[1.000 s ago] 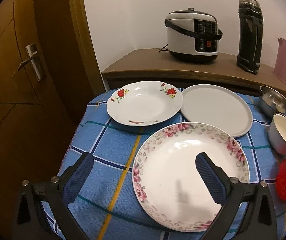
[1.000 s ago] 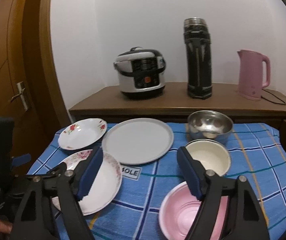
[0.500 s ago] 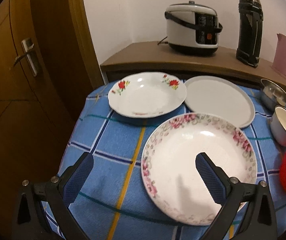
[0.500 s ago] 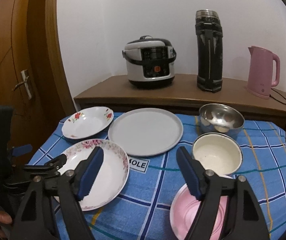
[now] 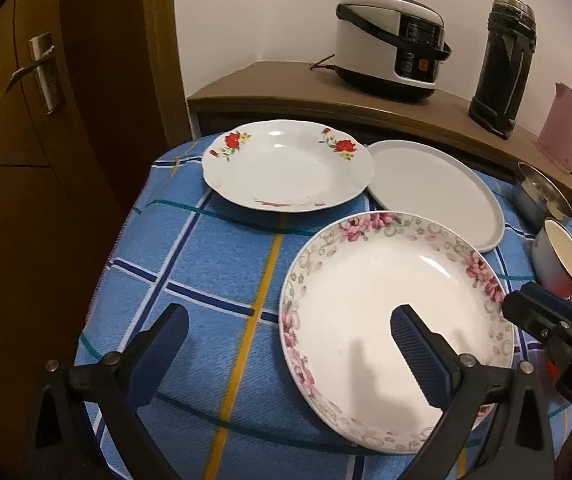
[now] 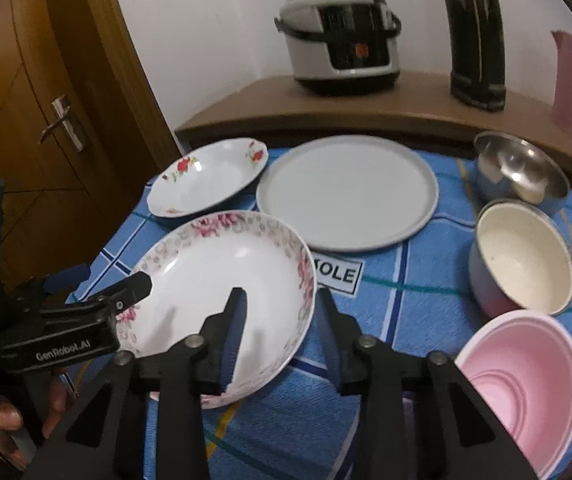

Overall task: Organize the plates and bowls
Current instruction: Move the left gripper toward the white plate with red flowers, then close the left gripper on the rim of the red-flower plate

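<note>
Left wrist view: the left gripper (image 5: 286, 344) hangs wide open over the pink-flowered plate (image 5: 370, 320), one finger above its basin, the other over the cloth (image 5: 205, 264)

Right wrist view: the right gripper (image 6: 279, 320) is nearer; its jaws are closing astride the plate's right rim, which lies between them, not yet pinched

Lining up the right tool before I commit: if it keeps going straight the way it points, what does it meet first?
Most likely the pink-flowered plate: the right tool straddles its near right rim, closing, with one finger over the dish and one outside. Pad contact is unclear.
</note>
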The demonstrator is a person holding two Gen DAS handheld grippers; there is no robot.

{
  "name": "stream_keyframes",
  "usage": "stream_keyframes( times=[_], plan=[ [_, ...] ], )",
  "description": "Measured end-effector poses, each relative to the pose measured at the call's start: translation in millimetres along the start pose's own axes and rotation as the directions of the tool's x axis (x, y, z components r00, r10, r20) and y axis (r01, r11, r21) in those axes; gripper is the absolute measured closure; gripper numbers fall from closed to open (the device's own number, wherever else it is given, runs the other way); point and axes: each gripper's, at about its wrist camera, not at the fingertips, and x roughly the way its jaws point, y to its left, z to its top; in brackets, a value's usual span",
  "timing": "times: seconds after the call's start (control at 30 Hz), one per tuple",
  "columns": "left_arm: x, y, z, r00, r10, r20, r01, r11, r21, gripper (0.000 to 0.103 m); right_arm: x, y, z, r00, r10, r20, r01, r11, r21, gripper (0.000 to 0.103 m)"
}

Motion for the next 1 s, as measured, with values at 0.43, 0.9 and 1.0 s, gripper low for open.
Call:
stream_keyframes(
  times=[0.43,0.9,1.0],
  plan=[
    [-3,42,60,0.996,0.036,0.082,-0.033,0.998,-0.047,0.001,5,1,54,0.997,0.030,0.064,-0.035,0.996,0.081,0.066],
    [86,87,130,0.998,0.056,-0.022,-0.059,0.988,-0.141,0.001,124,-14,111,0.979,0.172,-0.111,-0.127,0.935,0.330,0.066],
    [93,93,137,0.999,0.041,-0.023,-0.044,0.984,-0.172,0.002,138,-12,114,0.973,0.193,-0.126,-0.142,0.932,0.334,0.069]
  ],
)
